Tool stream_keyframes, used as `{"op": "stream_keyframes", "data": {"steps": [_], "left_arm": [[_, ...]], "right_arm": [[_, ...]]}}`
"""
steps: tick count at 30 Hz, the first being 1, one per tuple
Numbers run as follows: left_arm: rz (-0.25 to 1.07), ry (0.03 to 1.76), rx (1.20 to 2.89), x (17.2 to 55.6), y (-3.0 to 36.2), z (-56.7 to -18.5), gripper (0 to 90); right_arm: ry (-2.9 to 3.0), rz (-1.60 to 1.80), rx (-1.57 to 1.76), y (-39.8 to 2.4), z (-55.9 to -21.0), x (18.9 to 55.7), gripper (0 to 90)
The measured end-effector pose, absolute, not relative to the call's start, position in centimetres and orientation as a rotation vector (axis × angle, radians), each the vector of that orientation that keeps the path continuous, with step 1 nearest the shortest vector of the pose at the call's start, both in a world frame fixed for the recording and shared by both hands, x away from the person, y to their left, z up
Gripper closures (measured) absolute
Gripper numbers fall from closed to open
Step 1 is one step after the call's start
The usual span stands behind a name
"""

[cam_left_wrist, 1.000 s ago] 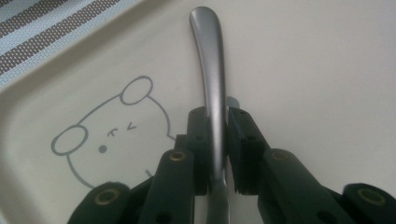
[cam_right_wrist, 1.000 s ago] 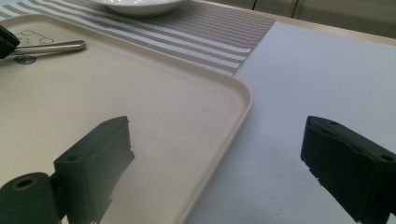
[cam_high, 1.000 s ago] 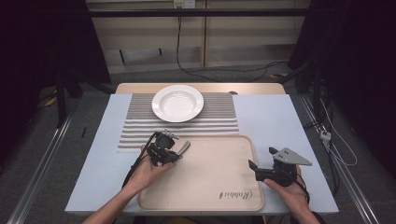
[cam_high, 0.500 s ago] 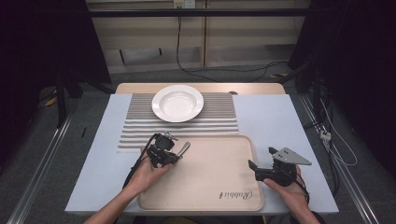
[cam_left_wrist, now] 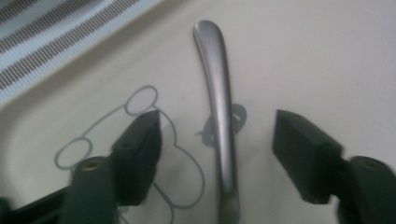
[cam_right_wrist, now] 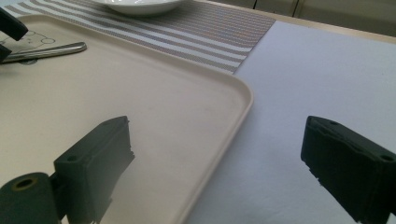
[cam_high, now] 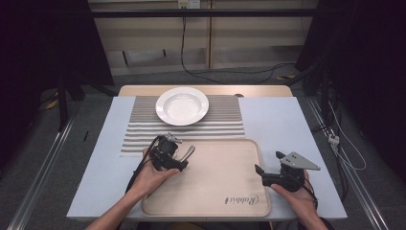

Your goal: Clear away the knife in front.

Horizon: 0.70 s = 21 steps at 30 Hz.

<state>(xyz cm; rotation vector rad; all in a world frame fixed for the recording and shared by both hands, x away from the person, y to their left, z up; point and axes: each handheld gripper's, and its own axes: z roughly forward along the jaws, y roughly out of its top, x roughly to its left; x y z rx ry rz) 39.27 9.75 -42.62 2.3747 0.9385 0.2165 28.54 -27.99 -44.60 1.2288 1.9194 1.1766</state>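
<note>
Little has moved: both tongs gape, left tongs (cam_left_wrist: 217, 140) straddling a utensil handle (cam_left_wrist: 219, 107), perhaps a spoon's.

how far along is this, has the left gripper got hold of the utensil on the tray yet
Not yet. The left gripper sits open astride the metal utensil handle, which lies on the beige tray. The right gripper waits open at the tray's right edge. The white plate is empty.

The utensil (cam_left_wrist: 219, 107) runs off the left gripper view's bottom edge, its working end unseen. The plate (cam_right_wrist: 140, 5) is cropped at the right gripper view's top.
</note>
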Motion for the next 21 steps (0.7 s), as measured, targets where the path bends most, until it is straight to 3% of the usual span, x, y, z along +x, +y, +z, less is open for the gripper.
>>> {"op": "stream_keyframes", "data": {"steps": [9,14,19,21], "left_arm": [[0.226,0.842,2.279,38.7,9.8,-41.7,9.8],[0.229,0.769,2.275,38.1,8.8,-41.7,24.3],[0.237,0.701,2.289,37.6,8.0,-41.9,52.7],[0.212,0.682,2.318,37.4,7.6,-42.2,58.3]], "right_arm": [[1.929,1.181,1.225,-27.9,-44.7,28.8,8.6],[1.929,1.185,1.224,-28.0,-44.7,28.8,8.6],[1.930,1.182,1.222,-27.9,-44.7,28.8,8.6],[1.929,1.181,1.225,-27.9,-44.7,28.9,8.6]]}}
